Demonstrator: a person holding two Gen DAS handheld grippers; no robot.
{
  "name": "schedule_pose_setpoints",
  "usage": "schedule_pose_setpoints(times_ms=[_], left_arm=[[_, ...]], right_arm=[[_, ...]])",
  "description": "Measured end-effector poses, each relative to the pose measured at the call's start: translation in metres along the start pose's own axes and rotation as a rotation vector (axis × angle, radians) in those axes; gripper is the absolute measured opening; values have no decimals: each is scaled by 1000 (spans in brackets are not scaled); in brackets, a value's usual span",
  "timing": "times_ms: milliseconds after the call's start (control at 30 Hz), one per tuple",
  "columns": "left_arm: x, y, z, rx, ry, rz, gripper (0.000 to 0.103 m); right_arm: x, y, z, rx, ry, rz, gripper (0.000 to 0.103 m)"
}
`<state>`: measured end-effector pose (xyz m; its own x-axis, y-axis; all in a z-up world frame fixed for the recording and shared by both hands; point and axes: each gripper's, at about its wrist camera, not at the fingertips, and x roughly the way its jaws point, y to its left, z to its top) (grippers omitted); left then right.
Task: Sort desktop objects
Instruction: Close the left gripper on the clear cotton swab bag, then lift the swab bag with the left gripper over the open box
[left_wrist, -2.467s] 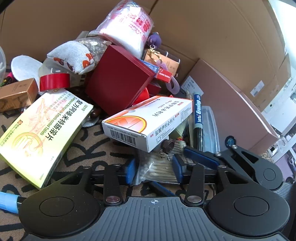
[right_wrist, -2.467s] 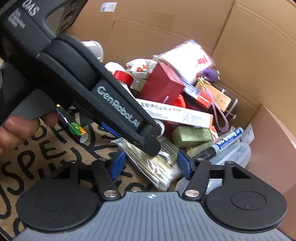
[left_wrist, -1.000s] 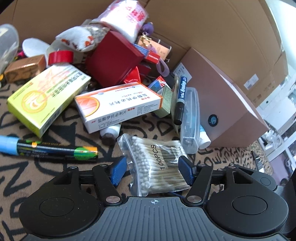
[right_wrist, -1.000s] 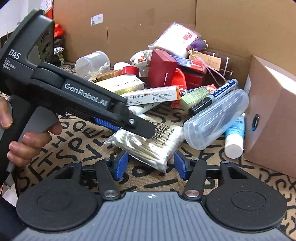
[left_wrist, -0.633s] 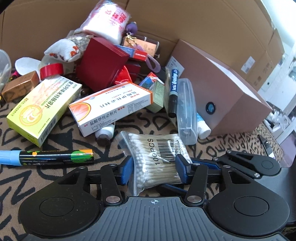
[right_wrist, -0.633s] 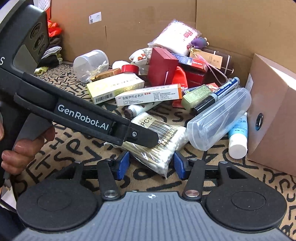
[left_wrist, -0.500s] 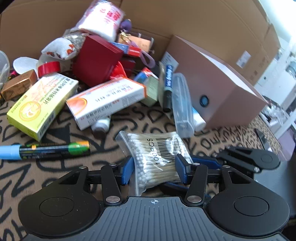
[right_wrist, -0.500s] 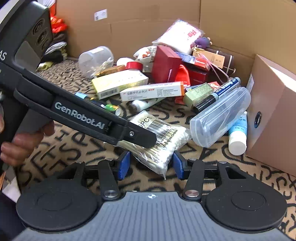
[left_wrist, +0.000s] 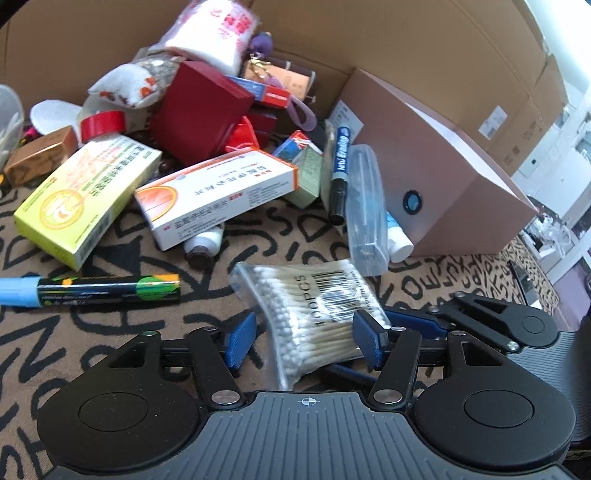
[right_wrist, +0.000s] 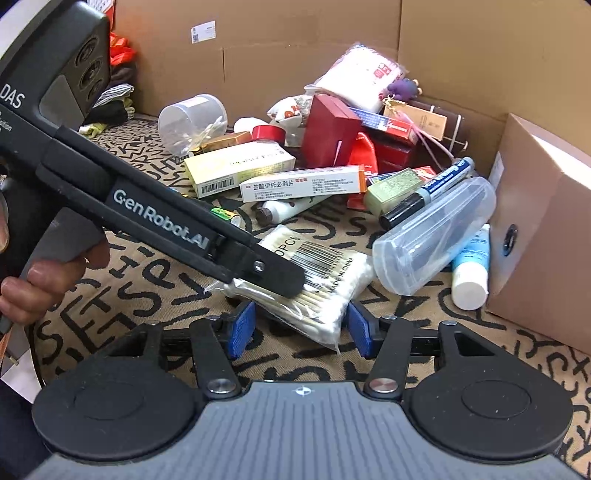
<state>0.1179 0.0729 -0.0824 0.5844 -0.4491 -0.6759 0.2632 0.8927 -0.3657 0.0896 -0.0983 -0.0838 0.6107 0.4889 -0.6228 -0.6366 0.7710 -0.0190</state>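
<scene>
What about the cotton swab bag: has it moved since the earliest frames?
Yes. The cotton swab bag lay against the white medicine box; now it lies clear of it, nearer the camera.

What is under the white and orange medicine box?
A small white bottle with a dark cap pokes out from beneath the white and orange medicine box. Its far end is covered.

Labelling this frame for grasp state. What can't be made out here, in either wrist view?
- Left wrist: near end of the cotton swab bag is behind the left gripper; its jaws are opening, pad contact unclear.
- Right wrist: left gripper's arm covers part of the bag; whether the right gripper touches it is unclear.
- Left wrist: blue-capped marker is cut off by the left edge.
- Both: pink box contents hidden.
</scene>
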Motion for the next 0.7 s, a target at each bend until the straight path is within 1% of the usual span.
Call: schedule_pose_setpoints(times_ms=[33,67,133,233,333,433,700], left_arm=[[1,-2,0,7,-1,3,66],[1,-3,-1,13,-4,10,64],[1,-5,-1,18,-5,20,55],[-2,-6,-2,14,-3,18,51],[-6,-11,-3,28,-13,29,50],[-13,-19,-3,49,-29,38,50],[-35,-46,3,103,-101,47,50]], right_arm=[[0,0,0,2,-1,-2,58],[0,0,0,1,-1,-3,57],[-1,0,0,-4,0,-7,56],[-4,-1,-1,-5,2,-7,55],[-9,-1,-1,-1,-1,-3,52],[-16,-2,-1,2,-15,-2,51],[-43,-8,6,-8,-93,-30,51]])
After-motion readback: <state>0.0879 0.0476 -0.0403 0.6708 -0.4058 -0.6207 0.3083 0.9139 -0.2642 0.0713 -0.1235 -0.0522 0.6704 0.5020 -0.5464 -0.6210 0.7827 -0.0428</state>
